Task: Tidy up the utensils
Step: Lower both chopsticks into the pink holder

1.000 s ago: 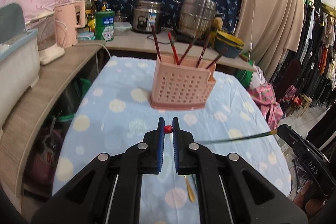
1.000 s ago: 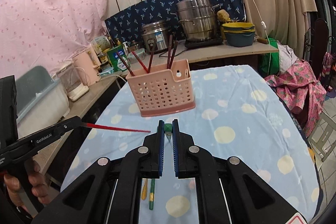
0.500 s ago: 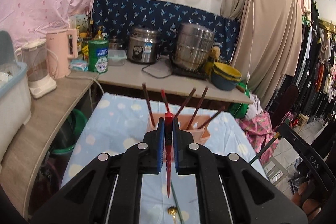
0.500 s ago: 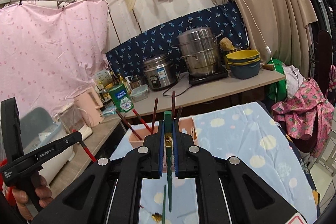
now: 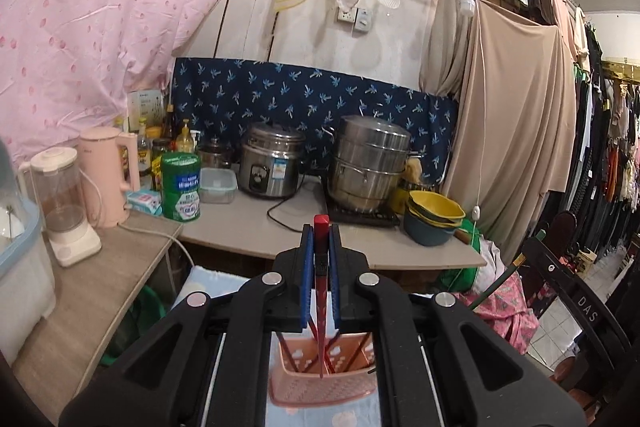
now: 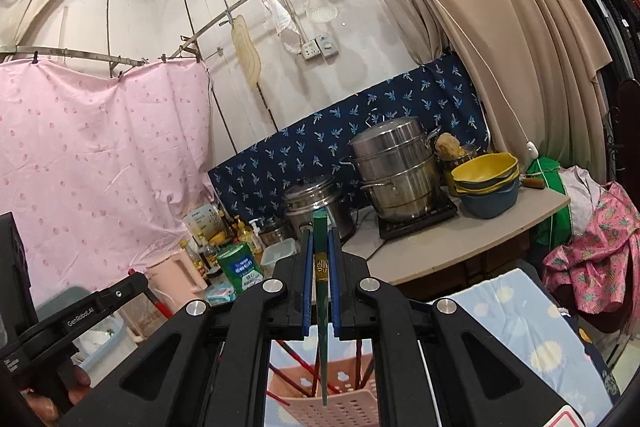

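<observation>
Left wrist view: the left gripper is clamping a red chopstick, its tip hanging over the pink utensil basket below. Over on the right wrist view, the right gripper is pinching a green chopstick, dangling above the same basket on the dotted tablecloth.

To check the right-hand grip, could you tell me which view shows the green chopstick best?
The right wrist view: the green chopstick hangs clamped between the right gripper's pads. The left wrist view shows only a short stretch.
</observation>
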The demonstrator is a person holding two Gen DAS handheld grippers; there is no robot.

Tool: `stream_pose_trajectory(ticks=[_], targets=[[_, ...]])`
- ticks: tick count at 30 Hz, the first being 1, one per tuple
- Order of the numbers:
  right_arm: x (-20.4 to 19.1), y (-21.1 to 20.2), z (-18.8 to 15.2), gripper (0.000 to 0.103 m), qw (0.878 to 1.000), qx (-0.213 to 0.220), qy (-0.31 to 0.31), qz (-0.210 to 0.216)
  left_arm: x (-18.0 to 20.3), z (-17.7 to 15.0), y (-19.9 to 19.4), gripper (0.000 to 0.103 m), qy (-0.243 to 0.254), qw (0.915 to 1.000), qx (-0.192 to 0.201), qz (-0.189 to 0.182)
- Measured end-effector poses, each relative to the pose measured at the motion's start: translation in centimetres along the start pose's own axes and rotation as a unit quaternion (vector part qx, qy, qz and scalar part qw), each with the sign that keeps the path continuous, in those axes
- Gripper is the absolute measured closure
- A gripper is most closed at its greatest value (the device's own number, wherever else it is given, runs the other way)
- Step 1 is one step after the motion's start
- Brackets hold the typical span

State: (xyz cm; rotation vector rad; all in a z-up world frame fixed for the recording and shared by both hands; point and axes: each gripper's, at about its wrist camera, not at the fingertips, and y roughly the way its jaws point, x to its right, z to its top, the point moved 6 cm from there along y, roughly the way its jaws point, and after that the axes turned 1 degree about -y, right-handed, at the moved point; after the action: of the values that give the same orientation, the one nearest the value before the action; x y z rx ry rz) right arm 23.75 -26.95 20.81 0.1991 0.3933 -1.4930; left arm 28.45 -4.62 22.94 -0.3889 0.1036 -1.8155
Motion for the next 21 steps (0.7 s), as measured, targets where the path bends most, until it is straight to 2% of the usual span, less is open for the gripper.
stream_pose_trajectory(ticks=[3,7,14,21], targets=[[-0.1,1.7,0.4,0.096,1.0,0.004,0.0,-0.002,-0.4,0.1,1.5,0.096,0.0,1.0,0.002,0.006],[0.5,4.2,-0.5,0.096,1.0,-0.012,0.006,-0.008,-1.1,-0.9,3.3,0.096,-0.005,0.9999,-0.008,0.011],[1.8,6.9,-5.3,0.096,0.997,-0.069,0.006,-0.02,-2.2,-4.4,5.8,0.096,-0.01,0.9986,-0.05,0.018],[2.2,8.3,-8.7,0.096,0.994,-0.105,-0.003,-0.026,-2.7,-6.6,6.9,0.096,-0.013,0.9967,-0.077,0.021]])
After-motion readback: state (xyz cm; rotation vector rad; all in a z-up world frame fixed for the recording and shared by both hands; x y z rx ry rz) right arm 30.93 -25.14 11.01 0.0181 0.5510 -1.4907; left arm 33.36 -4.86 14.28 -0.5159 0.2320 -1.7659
